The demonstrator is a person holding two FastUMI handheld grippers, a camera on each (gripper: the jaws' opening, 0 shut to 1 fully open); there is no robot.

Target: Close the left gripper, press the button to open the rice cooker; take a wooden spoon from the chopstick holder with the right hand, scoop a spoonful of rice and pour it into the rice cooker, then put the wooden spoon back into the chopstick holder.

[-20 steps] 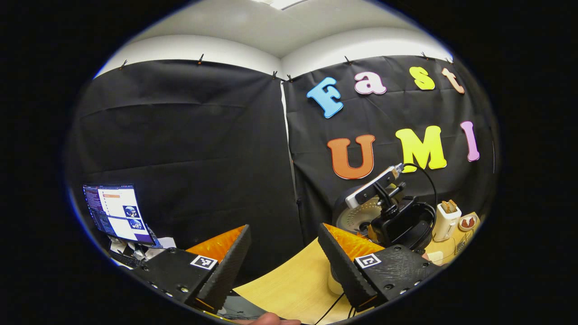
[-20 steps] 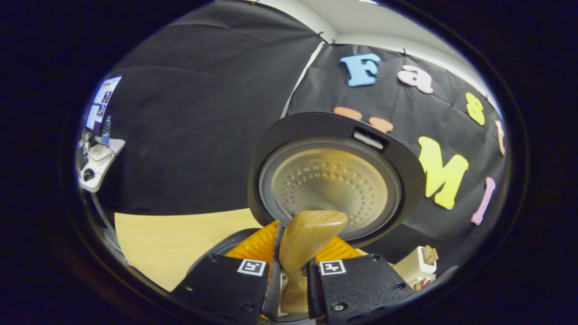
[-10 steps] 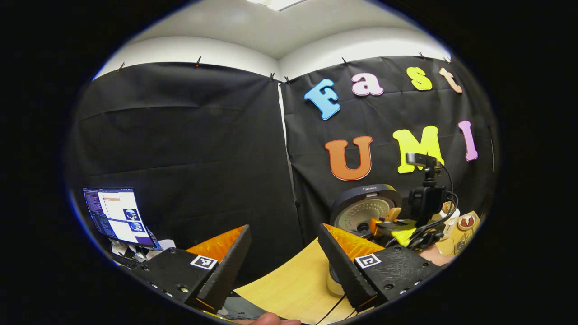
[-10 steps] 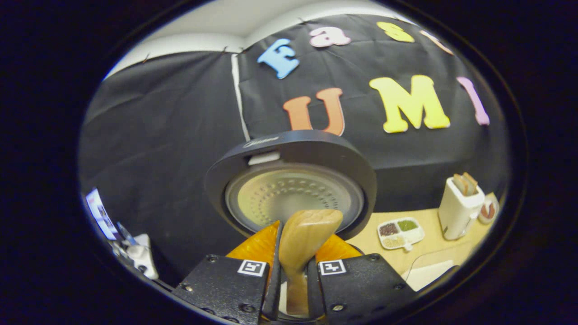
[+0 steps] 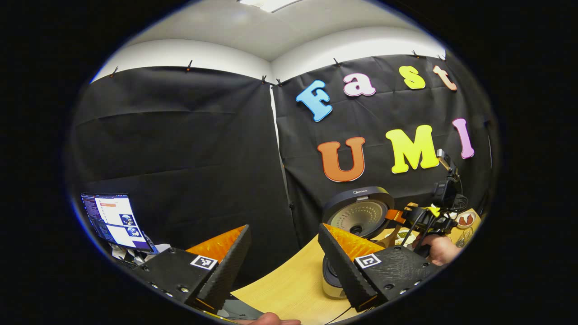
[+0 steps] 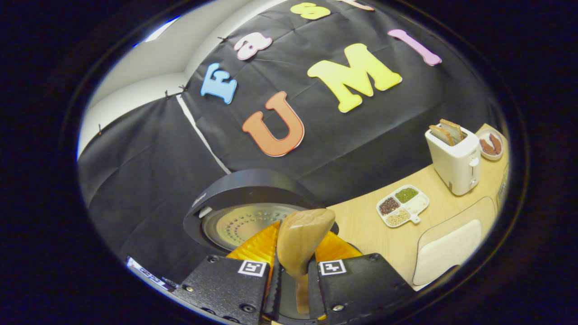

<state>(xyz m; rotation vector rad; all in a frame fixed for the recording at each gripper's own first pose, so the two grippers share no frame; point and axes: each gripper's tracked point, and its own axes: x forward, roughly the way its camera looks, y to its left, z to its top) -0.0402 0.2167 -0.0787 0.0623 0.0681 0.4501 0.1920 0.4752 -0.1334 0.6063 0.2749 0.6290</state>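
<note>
In the right gripper view my right gripper is shut on the wooden spoon, whose bowl sticks up between the orange fingers. Behind and left of the spoon stands the black rice cooker, lid raised with its dimpled inner plate facing me. A white divided dish of grains lies on the table to the right. In the left gripper view my left gripper is open and holds nothing. The open rice cooker is beyond its right finger. Further right, a hand holds the right gripper.
A white toaster with bread slices and a small plate stand at the far right of the wooden table. A pale mat lies near the table's front. A laptop screen glows at the far left.
The right gripper has swung right with the spoon, away from the cooker's lid, bringing the dish and toaster into view. The left gripper stays open and has barely shifted.
</note>
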